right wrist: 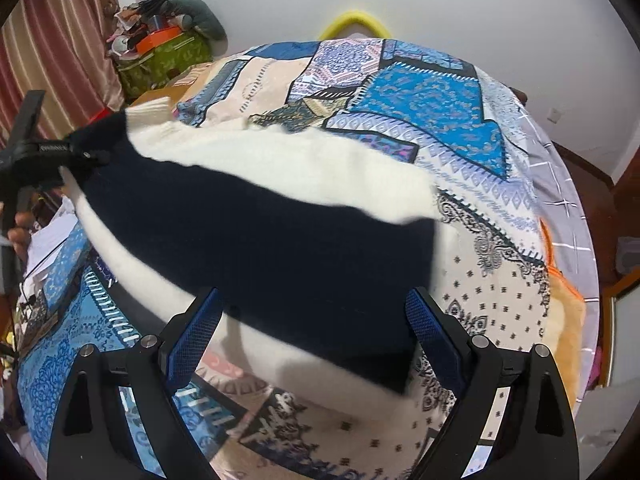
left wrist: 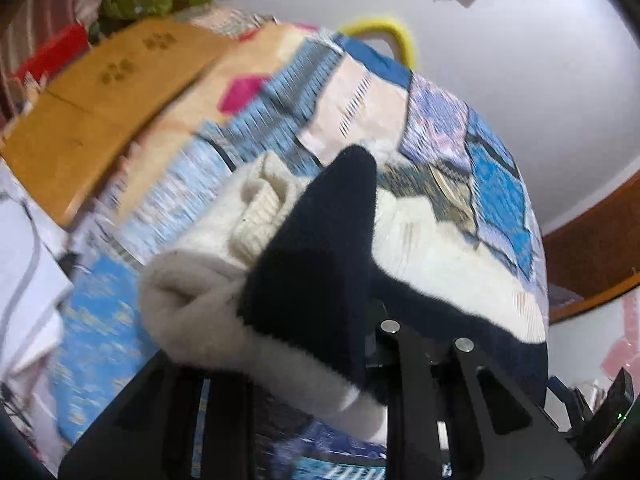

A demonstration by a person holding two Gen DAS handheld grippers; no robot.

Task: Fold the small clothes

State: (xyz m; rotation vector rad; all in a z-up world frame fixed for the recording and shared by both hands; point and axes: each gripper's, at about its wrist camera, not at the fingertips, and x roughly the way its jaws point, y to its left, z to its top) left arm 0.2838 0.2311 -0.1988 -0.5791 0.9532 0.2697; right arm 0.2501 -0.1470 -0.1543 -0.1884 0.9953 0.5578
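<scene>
Left wrist view: left gripper (left wrist: 320, 364) is clamped on a bunched end of the cream-and-navy sweater (left wrist: 304, 256), lifted above the patchwork bedspread (left wrist: 492, 184). Right wrist view shows the sweater (right wrist: 280, 240) stretched across the bed's middle, its far-left end pinched in the left gripper (right wrist: 86, 154). Right gripper (right wrist: 314, 332) hangs over the sweater's near edge, blue pads (right wrist: 196, 336) spread wide, gripping nothing. A yellow hoop (right wrist: 354, 22) sits past the bed's far edge, an orange cloth (right wrist: 568, 320) at the right edge.
</scene>
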